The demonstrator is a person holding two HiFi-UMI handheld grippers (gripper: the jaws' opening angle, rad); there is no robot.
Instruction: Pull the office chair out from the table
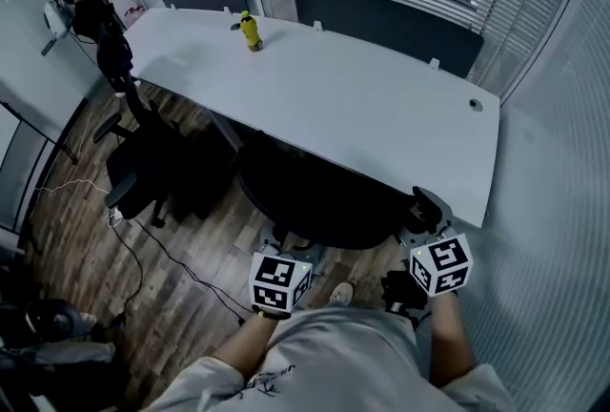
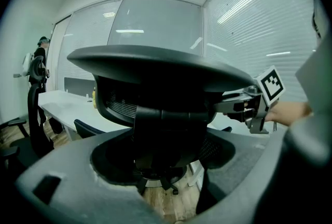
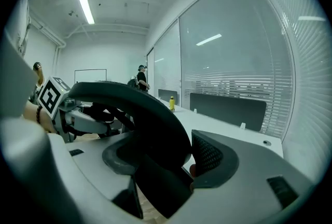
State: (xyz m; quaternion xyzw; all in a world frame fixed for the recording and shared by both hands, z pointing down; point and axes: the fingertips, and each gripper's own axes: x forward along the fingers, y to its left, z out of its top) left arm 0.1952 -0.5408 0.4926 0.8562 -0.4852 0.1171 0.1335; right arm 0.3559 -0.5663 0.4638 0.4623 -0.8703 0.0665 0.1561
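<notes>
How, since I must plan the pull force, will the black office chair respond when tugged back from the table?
It will probably roll rather than drag: the office chair stands on a castor base over wood floor. Its mesh backrest may flex slightly before the base follows. Its bulk suggests fair weight.

black office chair (image 1: 319, 200), partly under white table (image 1: 381, 105)

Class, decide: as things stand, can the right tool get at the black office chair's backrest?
Likely yes: the black office chair's curved backrest already lies between the open jaws of the right tool, with nothing in the way.
</notes>
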